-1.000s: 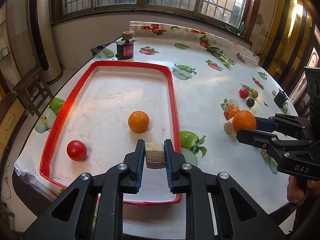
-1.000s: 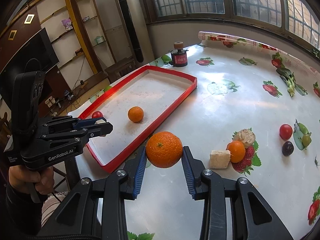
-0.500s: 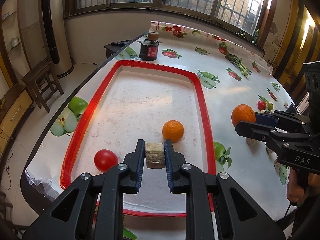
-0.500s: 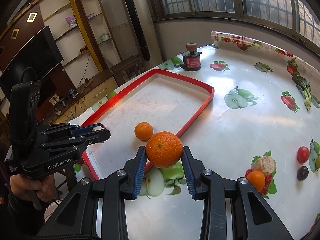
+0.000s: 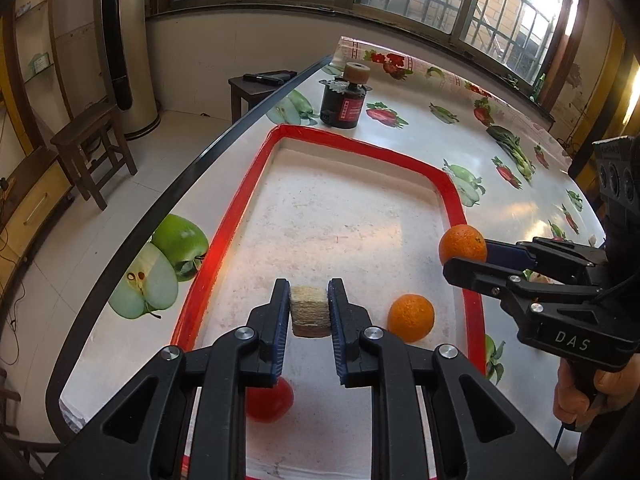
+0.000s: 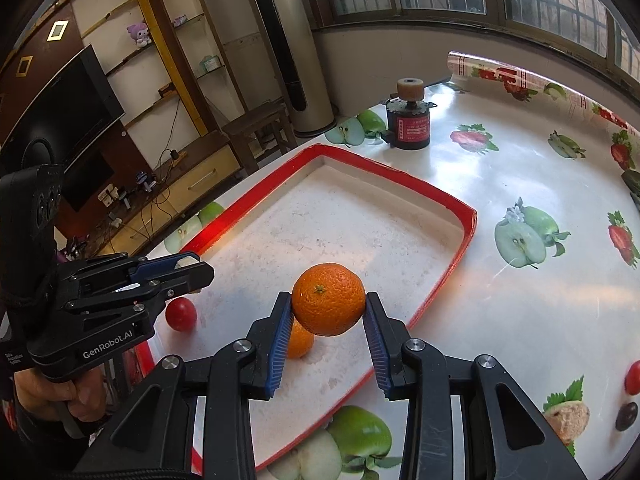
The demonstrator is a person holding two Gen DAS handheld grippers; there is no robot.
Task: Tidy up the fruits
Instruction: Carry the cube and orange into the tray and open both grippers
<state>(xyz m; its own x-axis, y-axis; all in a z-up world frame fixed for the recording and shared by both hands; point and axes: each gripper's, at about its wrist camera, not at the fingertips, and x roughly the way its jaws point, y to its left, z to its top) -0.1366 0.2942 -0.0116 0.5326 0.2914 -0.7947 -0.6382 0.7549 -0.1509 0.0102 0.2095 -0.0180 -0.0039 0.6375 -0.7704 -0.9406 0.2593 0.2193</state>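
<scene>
My left gripper [image 5: 309, 312] is clamped on a tan block [image 5: 310, 311] above the red-rimmed tray [image 5: 236, 216]; my right gripper [image 6: 328, 320] grips a large orange [image 6: 329, 298] over the tray's right edge. In the tray I log a smaller orange [image 5: 411, 317] and a tomato [image 6: 181, 313] near its front edge. A dark cylinder device [image 6: 410, 121] stands on the table beyond the tray's far edge.

A: Glossy fruit-print plastic cloth [image 6: 460, 184] sheens over the desk; the red-rimmed tray [image 5: 452, 196] has a matt, speckled white floor.

B: Matt black plastic tongs [image 5: 309, 310], with ribbed blue pads [image 5: 283, 316] and bright metal screws, pinch a rough, fibrous tan block [image 5: 310, 312]. The dimpled orange [image 6: 329, 299] looks waxy.
</scene>
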